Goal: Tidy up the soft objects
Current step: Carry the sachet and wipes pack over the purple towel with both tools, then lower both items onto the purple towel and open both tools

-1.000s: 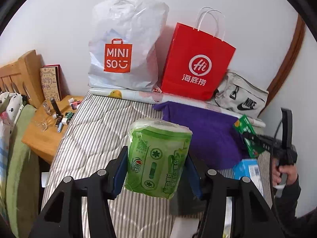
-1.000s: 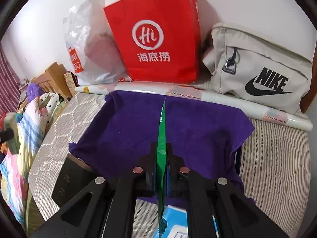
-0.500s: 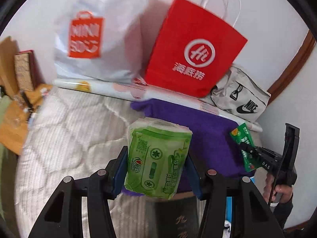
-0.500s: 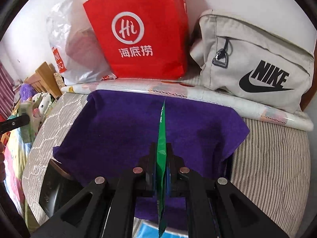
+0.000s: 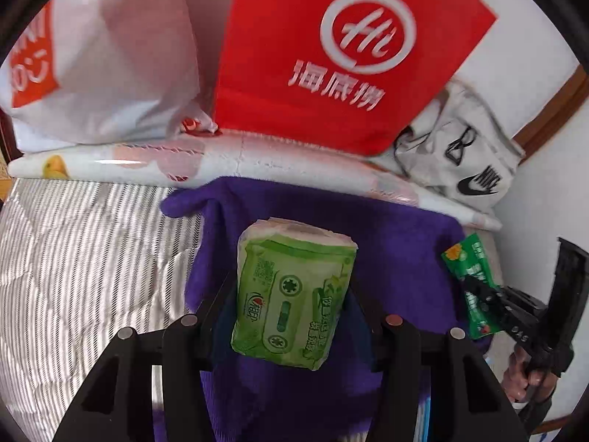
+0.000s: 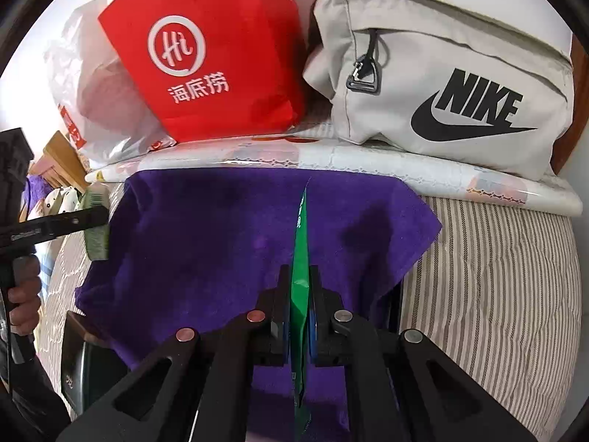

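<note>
My left gripper [image 5: 292, 287] is shut on a green tissue pack [image 5: 294, 291] and holds it above the purple towel [image 5: 397, 258] spread on the striped mattress [image 5: 84, 258]. My right gripper [image 6: 297, 287] is shut on a thin green sachet [image 6: 300, 243], seen edge-on, above the same towel [image 6: 206, 243]. The right gripper with its sachet [image 5: 473, 287] shows at the right of the left wrist view. The left gripper with the tissue pack [image 6: 96, 221] shows at the left of the right wrist view.
Along the wall stand a white MINISO bag [image 5: 103, 59], a red paper bag [image 5: 346, 51] and a beige Nike pouch [image 6: 441, 73], behind a rolled printed sheet [image 6: 368, 165]. A black box [image 6: 79, 361] pokes out under the towel's near left corner.
My left gripper has swung right and forward with the tissue pack, now over the purple towel. My right gripper has moved forward a little with the sachet. Both grips are unchanged.
</note>
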A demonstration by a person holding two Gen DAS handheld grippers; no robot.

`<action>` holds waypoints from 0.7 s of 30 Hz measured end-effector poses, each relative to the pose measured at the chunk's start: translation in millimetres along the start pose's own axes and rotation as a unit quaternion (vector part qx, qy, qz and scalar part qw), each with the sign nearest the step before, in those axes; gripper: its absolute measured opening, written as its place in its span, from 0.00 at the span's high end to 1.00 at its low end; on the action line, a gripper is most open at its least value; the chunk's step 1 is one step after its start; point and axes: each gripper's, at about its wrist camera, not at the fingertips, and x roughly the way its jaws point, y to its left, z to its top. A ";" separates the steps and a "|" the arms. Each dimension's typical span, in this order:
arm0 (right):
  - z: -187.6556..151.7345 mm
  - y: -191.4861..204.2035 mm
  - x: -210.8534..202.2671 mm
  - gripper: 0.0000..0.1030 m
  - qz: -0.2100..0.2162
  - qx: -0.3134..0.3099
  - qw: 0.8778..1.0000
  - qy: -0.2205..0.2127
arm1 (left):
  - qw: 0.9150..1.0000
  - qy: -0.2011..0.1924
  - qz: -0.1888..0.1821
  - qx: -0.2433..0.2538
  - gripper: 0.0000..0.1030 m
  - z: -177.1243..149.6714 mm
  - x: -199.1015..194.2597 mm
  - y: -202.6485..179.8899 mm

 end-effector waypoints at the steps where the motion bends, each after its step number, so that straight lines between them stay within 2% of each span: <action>1: 1.0 -1.8 2.0 0.93 -0.002 0.001 1.000 0.000 | 1.000 0.004 0.004 0.001 0.50 1.6 5.1 -0.7; 11: 6.5 -11.4 30.9 0.92 -0.005 -0.001 1.000 0.018 | 0.999 0.038 0.032 -0.001 0.50 13.5 38.8 -2.3; 15: 6.2 -13.5 39.2 0.92 -0.003 0.001 1.000 0.022 | 0.999 0.038 0.036 -0.001 0.49 15.6 42.0 -2.4; 21: 5.1 -19.1 35.3 0.92 -0.011 0.000 1.000 0.017 | 0.998 0.049 0.037 -0.004 0.45 18.7 48.2 -4.8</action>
